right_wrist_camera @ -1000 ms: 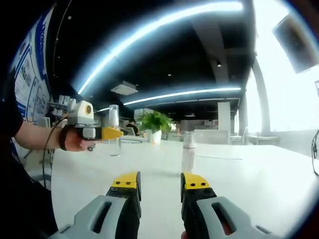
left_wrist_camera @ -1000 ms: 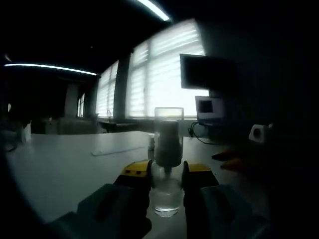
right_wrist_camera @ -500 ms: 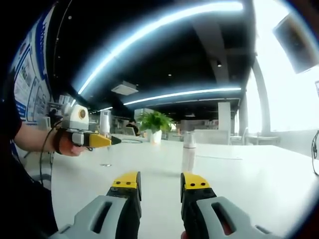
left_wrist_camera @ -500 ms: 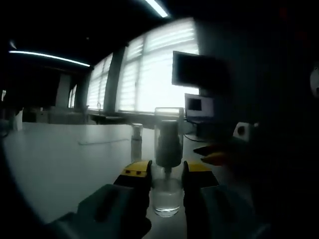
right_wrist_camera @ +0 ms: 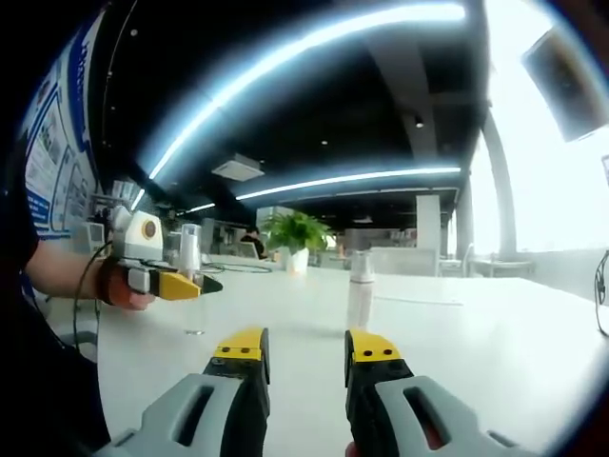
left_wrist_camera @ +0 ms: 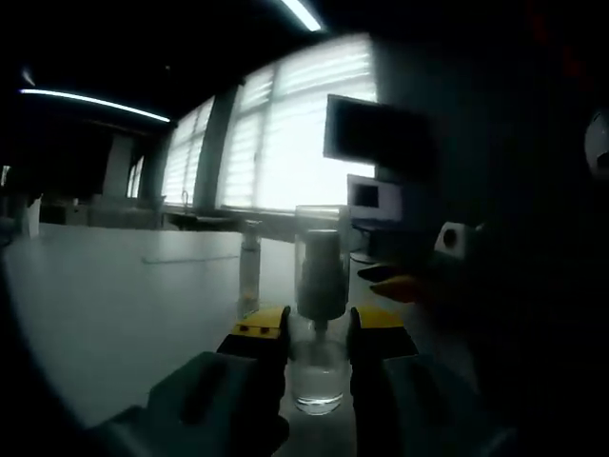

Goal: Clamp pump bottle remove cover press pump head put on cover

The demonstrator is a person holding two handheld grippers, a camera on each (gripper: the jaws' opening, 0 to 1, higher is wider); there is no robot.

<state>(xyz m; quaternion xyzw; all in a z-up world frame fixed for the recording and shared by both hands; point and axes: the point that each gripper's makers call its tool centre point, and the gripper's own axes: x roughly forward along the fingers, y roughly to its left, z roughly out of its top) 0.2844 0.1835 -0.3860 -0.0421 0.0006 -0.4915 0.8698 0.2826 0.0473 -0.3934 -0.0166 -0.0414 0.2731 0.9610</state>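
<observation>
In the left gripper view, our left gripper [left_wrist_camera: 317, 335] is clenched on the pump bottle [left_wrist_camera: 320, 314], its yellow-tipped jaws pressing the clear lower body from both sides at the bottom centre of the frame. We judge the grip sits low on purpose: it leaves the pump head and the clear cover [left_wrist_camera: 323, 249] over it free above the jaws, so the other tool can reach them. The cover is not yet off, so only the clamping step looks done.

In the right gripper view, the same left gripper [right_wrist_camera: 181, 283] appears at the left middle of the frame, carried in a hand [right_wrist_camera: 119, 286], with the pump bottle [right_wrist_camera: 189, 253] standing upright above its jaws and lifted clear of the white table [right_wrist_camera: 457, 352].

Our right gripper [right_wrist_camera: 303, 350] sits at the bottom centre of its own view, jaws parted and holding nothing, well apart from the clamped bottle. We take it to be free for pulling the cover.

A second small bottle [right_wrist_camera: 360, 289] stands upright on the table past the right gripper's jaws; it also shows left of centre in the left gripper view [left_wrist_camera: 249, 271].
</observation>
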